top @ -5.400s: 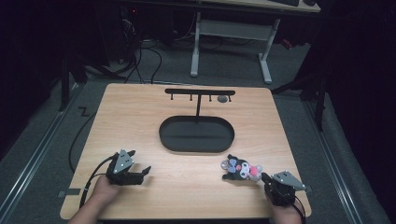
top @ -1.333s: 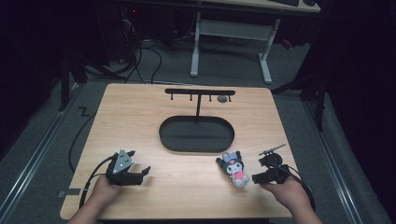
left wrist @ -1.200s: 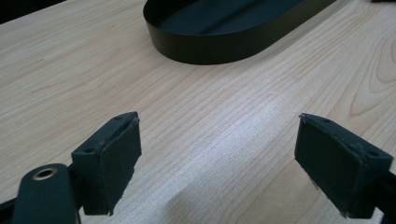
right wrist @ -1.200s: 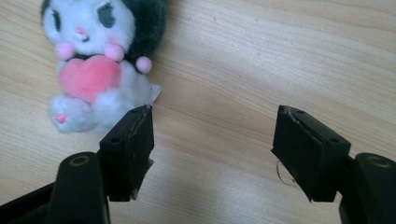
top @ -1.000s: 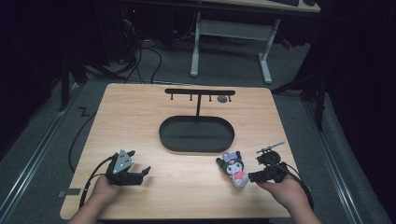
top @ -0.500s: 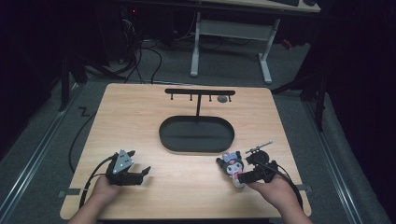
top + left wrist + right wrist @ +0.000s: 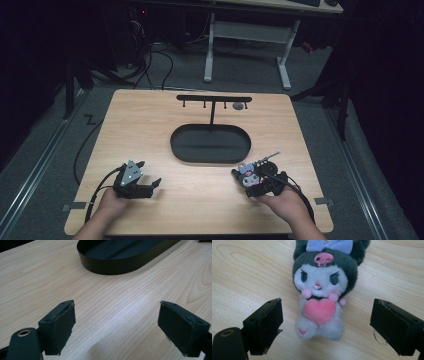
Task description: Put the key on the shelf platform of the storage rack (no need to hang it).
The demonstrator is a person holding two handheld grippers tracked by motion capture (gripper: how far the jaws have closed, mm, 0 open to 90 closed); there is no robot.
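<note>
On the near right part of the table [image 7: 150, 125], the plush toy [image 7: 248, 176] lies on its back on the bare wood, just short of the black oval tray [image 7: 210, 143] and apart from its rim. The right gripper [image 7: 325, 327] has closed in on the toy over the last second or so: a moment ago it sat well off to the toy's right, and now it is right up against it in the high view. Its own camera shows the jaws spread wide, one on each side of the toy's body at about the level of the pink heart, with wood visible between each pad and the plush (so nothing is gripped yet). The toy itself does not appear to have shifted in that time.

The left gripper [image 7: 134, 181] rests in the person's hand near the front left of the table, where it has been throughout, jaws apart over bare wood, with the tray's wall ahead of it.

My reading is that the approach is finished and the grasp comes next: the jaws are lined up to close across the soft body. Behind the tray stands a black rack [image 7: 214, 100] with small hooks, which may be where the toy is headed, though that is only a guess.
</note>
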